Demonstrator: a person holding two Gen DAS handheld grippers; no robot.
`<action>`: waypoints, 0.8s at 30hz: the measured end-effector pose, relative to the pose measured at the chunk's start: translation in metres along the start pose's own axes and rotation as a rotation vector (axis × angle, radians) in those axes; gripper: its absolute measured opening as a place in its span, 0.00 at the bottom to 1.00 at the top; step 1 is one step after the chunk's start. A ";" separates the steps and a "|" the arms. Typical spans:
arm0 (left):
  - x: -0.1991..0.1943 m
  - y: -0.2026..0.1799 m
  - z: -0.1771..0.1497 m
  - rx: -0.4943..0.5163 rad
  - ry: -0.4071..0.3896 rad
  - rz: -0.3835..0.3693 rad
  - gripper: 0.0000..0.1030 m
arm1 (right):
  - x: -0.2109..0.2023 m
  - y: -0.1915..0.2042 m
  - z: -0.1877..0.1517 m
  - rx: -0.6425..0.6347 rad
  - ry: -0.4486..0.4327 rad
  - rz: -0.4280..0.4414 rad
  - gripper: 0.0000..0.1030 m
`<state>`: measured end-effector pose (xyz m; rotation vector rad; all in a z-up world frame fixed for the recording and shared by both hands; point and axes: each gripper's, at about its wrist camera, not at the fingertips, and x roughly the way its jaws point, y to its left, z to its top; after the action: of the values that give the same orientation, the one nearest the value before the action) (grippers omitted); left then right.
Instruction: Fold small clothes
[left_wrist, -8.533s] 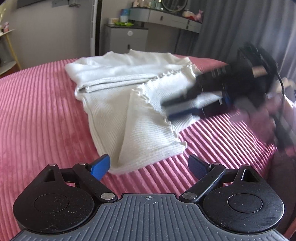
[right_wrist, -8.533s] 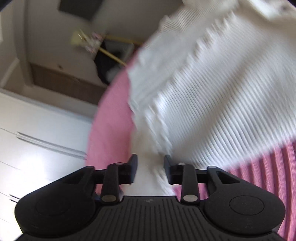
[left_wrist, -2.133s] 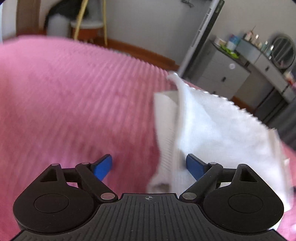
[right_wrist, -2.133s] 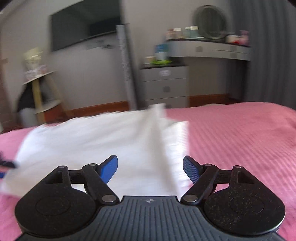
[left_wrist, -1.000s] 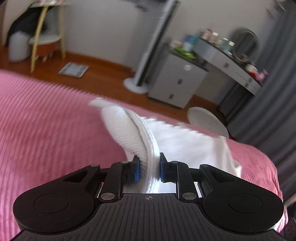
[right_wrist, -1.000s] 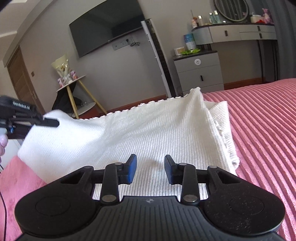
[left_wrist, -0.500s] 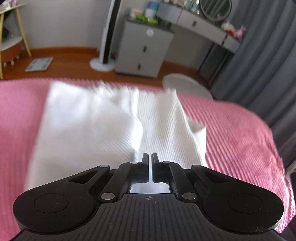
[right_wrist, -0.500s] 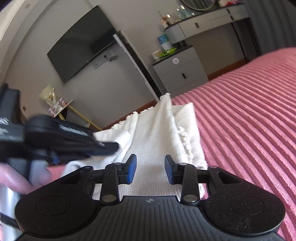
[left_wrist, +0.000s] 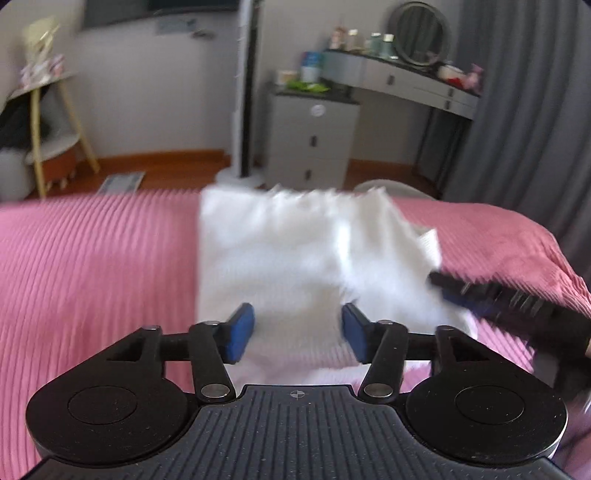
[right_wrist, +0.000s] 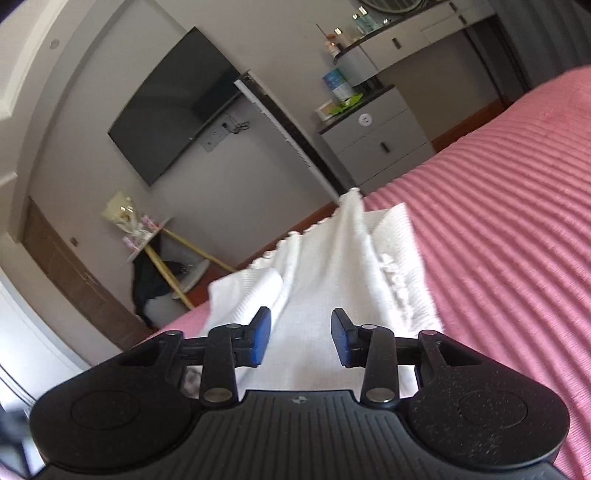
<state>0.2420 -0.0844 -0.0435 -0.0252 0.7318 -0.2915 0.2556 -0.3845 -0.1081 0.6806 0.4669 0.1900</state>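
Pink ribbed bedding (left_wrist: 92, 258) fills the near room, a grey drawer chest (left_wrist: 312, 142) beyond. On it lies the white knit garment (left_wrist: 295, 258), folded over, its far right corner rumpled. Both tools are letting go: the left gripper (left_wrist: 297, 334) spreads its jaws above the cloth, the right gripper (right_wrist: 300, 341) widens too, pads clear of fabric. Next, I reckon, comes smoothing that raised fold flat.
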 end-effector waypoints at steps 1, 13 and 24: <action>0.001 0.007 -0.009 -0.029 0.017 0.009 0.61 | 0.001 0.000 0.000 0.021 0.009 0.019 0.41; -0.007 0.052 -0.062 -0.202 0.024 0.005 0.64 | 0.027 0.002 0.000 0.152 0.155 0.102 0.65; -0.005 0.074 -0.063 -0.299 -0.009 -0.077 0.64 | 0.131 0.039 0.027 0.176 0.355 0.044 0.66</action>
<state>0.2157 -0.0071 -0.0967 -0.3386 0.7618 -0.2530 0.3831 -0.3279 -0.1113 0.8336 0.8159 0.3161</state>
